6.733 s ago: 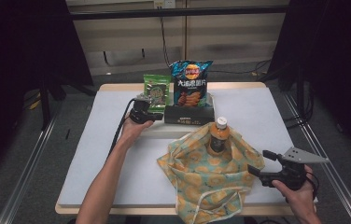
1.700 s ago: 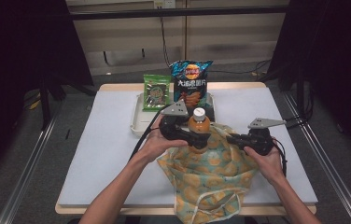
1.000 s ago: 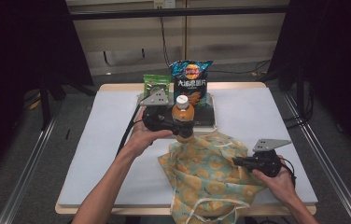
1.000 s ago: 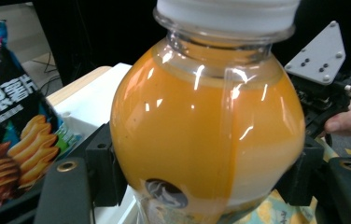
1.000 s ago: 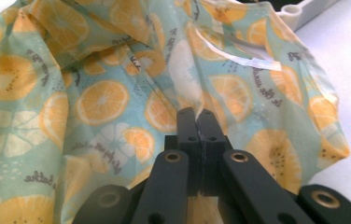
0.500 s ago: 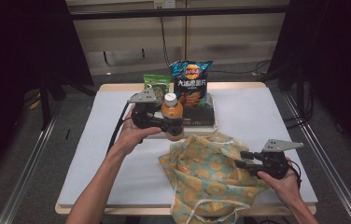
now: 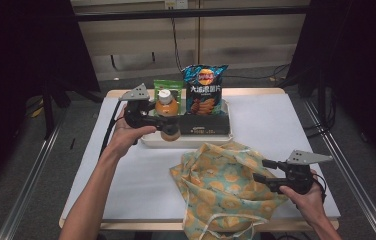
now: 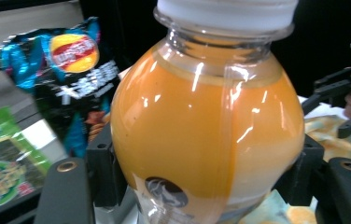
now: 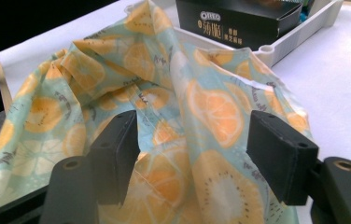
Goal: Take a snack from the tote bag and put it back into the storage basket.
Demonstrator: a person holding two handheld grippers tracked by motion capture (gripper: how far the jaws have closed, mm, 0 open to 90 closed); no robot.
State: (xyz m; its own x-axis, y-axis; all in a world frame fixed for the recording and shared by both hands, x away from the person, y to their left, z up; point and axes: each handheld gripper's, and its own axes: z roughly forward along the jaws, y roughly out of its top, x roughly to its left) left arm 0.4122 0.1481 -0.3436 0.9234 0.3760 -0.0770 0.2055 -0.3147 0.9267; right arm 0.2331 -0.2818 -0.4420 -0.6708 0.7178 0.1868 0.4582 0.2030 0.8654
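Left hand-held gripper [image 7: 170, 123] held level, clamping the juice bottle [image 7: 166, 114] above the tray [image 7: 226, 131].

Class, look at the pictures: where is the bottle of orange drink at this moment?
In the high view, the orange drink bottle is left of centre, gripped by the left claw at the white tray's front left corner, before the green packet.

I counted one bottle [image 7: 168, 114], one fabric bag [image 7: 223, 187], one white tray [image 7: 191, 141], one chip bag [image 7: 204, 92], one green packet [image 7: 167, 87] and one black box [image 7: 204, 123]. Two grippers, left [image 7: 167, 121] and right [image 7: 260, 171], were in my hands.
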